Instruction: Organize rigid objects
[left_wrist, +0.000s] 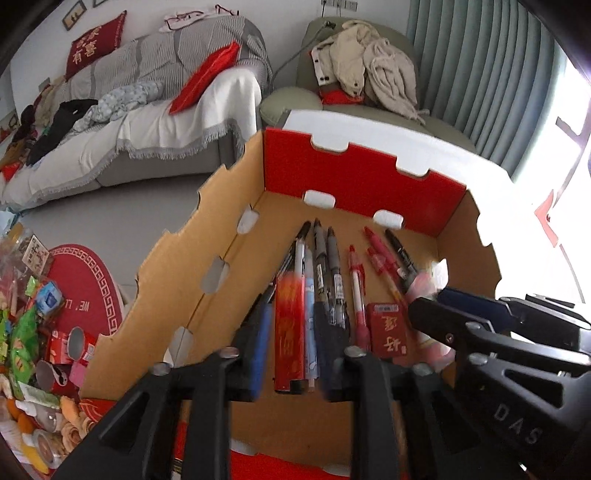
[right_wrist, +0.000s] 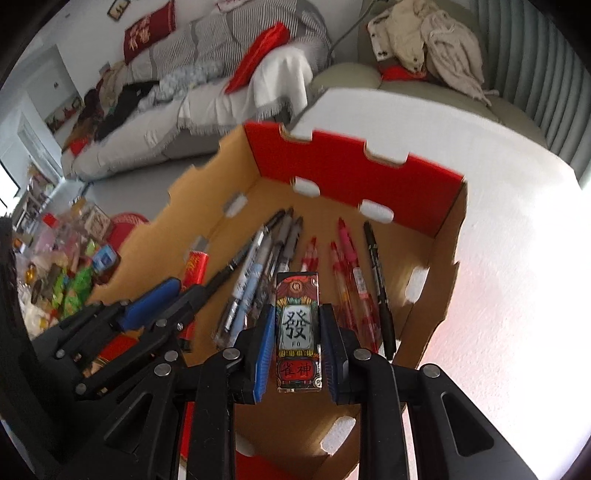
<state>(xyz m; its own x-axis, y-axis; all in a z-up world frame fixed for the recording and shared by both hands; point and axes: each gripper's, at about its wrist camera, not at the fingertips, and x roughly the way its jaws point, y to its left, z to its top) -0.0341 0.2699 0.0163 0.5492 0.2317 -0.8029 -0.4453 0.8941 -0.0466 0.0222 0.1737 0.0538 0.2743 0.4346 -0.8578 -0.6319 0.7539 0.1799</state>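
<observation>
An open cardboard box (left_wrist: 362, 173) with a red far wall stands on a white table, and both grippers reach down into it. Several pens (left_wrist: 328, 258) lie side by side on its floor: grey and black ones, red ones (left_wrist: 380, 254) and a black marker (right_wrist: 376, 266). My left gripper (left_wrist: 291, 302) is open, and a red lighter (left_wrist: 290, 332) stands loose between its blue pads. My right gripper (right_wrist: 298, 308) is shut on a lighter (right_wrist: 298, 328) printed with a large black character. A small red pack (left_wrist: 388, 328) with gold characters shows just left of the right gripper (left_wrist: 432, 302).
The white table (right_wrist: 498, 221) spreads to the right of the box. At the left, a heap of snack packets (left_wrist: 26, 332) surrounds a round red mat (left_wrist: 88, 291). A sofa (left_wrist: 155, 122) and an armchair piled with clothes (left_wrist: 365, 66) stand beyond.
</observation>
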